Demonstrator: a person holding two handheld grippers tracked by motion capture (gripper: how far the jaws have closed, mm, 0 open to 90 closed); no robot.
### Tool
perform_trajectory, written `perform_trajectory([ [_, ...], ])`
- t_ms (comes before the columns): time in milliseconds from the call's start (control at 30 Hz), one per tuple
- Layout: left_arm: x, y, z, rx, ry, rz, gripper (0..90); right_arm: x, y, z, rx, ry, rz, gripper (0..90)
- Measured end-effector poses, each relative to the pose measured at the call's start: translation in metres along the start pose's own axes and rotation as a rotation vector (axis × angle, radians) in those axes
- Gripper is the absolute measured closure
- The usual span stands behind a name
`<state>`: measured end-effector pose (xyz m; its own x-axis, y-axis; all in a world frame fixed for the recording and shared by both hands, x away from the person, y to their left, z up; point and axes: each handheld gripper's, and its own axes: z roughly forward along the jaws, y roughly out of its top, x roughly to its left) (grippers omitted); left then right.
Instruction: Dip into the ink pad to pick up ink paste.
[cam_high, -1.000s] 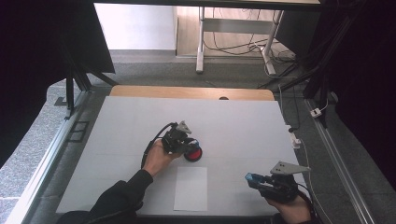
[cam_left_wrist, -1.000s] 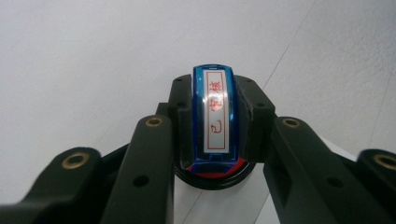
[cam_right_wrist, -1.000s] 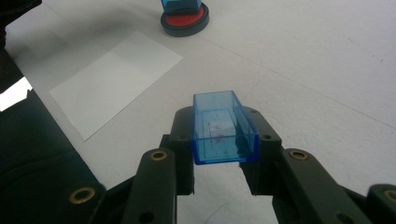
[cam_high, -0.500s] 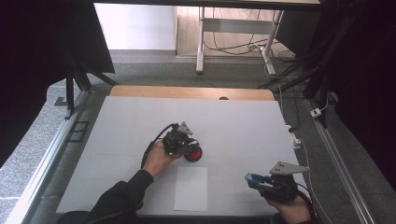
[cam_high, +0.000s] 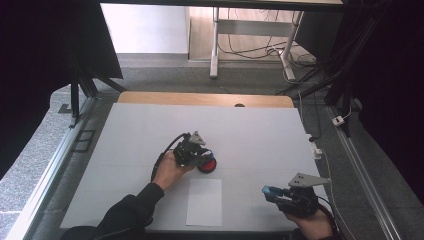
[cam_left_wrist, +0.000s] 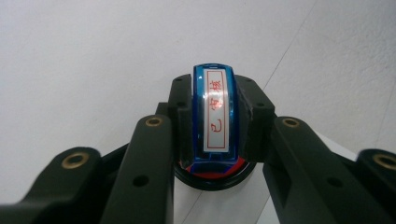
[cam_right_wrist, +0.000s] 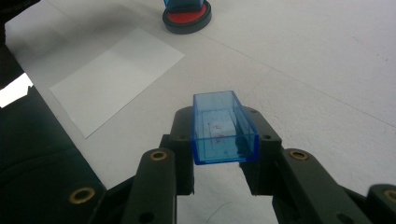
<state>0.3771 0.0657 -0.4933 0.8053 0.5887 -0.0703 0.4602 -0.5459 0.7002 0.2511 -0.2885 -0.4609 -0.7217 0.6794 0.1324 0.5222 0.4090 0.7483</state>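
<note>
My left gripper (cam_high: 199, 158) is shut on a blue stamp (cam_left_wrist: 215, 116) with a white label in red characters. The stamp stands pressed down on a round red ink pad (cam_left_wrist: 215, 175) with a black rim, near the middle of the white table (cam_high: 150, 125). In the high view the ink pad (cam_high: 207, 165) peeks out at the gripper's right. My right gripper (cam_high: 272, 192) hovers near the table's front right edge, shut on a clear blue rectangular cap (cam_right_wrist: 224, 128) with its hollow side up. From the right gripper view the ink pad (cam_right_wrist: 187, 18) lies far ahead.
A white sheet of paper (cam_high: 205, 201) lies flat by the front edge, between the two hands, and also in the right gripper view (cam_right_wrist: 116, 74). A wooden strip (cam_high: 200, 99) borders the table's far side. Black frames and cables stand beyond the table.
</note>
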Motion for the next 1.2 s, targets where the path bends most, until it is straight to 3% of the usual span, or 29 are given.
perform_trajectory([
  [133,0.004,0.001,-0.001,0.005,-0.015,-0.02,70.5,0.0,0.0,0.0,-0.001,0.0,0.003,68.2],
  [467,-0.002,0.009,-0.013,-0.034,-0.03,-0.001,70.4,-0.001,0.0,0.0,-0.003,0.004,0.006,68.0],
  [600,-0.005,0.009,-0.012,-0.018,-0.028,0.014,70.4,-0.001,0.0,0.0,-0.004,0.007,0.006,68.0],
  [1200,-0.005,0.003,-0.001,0.019,-0.03,0.006,70.4,-0.001,0.0,0.0,-0.003,0.011,0.008,68.0],
])
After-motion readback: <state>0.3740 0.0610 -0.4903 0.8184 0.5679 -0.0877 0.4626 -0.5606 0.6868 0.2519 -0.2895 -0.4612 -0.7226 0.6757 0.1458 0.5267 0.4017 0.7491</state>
